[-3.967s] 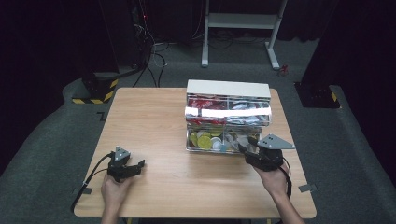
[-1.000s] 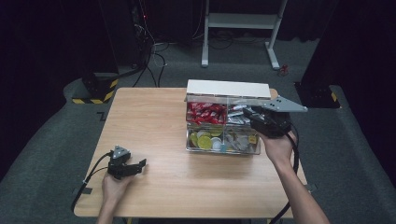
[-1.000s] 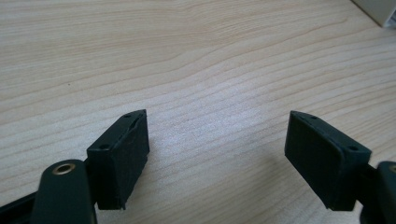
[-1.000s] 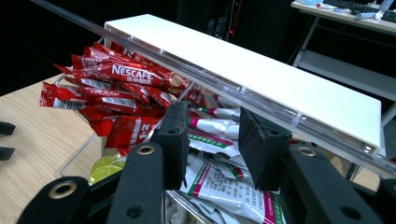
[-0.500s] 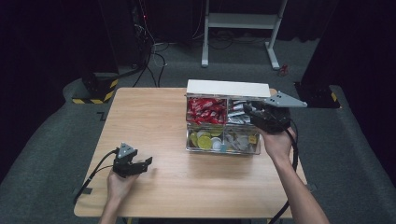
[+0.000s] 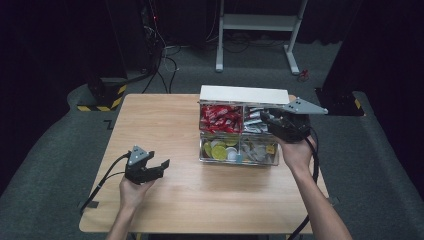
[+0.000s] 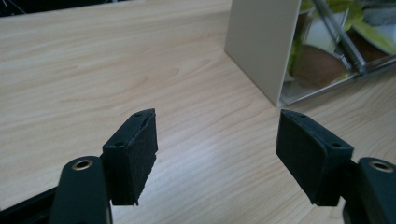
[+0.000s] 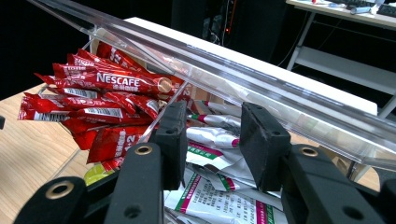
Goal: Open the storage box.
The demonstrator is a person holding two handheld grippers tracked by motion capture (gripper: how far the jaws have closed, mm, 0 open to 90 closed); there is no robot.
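Presently your right gripper (image 6: pixel 265 118) sits over the far right compartment of the clear box (image 6: pixel 238 162), directly above the silver sachets (image 6: pixel 253 120). Its jaws stand narrow with a gap between them. In the right gripper view the pads hang just above the sachets (image 8: pixel 212 136), and none is seen pinched. The narrow setting suits a thin packet and fits between the divider and the box wall.

The lid (image 6: pixel 245 94) stands open at the far side, which leaves all four compartments accessible. Red sachets (image 6: pixel 220 118) fill the far left compartment, and yellow-green discs (image 6: pixel 218 149) lie in the near left one.

Your left gripper (image 6: pixel 161 167) is held off the table (image 6: pixel 165 120) at the near left, well apart from the box. Its jaws are wide and have just been closing a little, with nothing between them. It appears to be on standby.

The surface is pale wood, otherwise bare. It stands on grey carpet (image 6: pixel 60 150) in a dark room, with a white frame (image 6: pixel 257 22) at the far side and cables beside a yellow-and-black striped base (image 6: pixel 102 102) at the far left.
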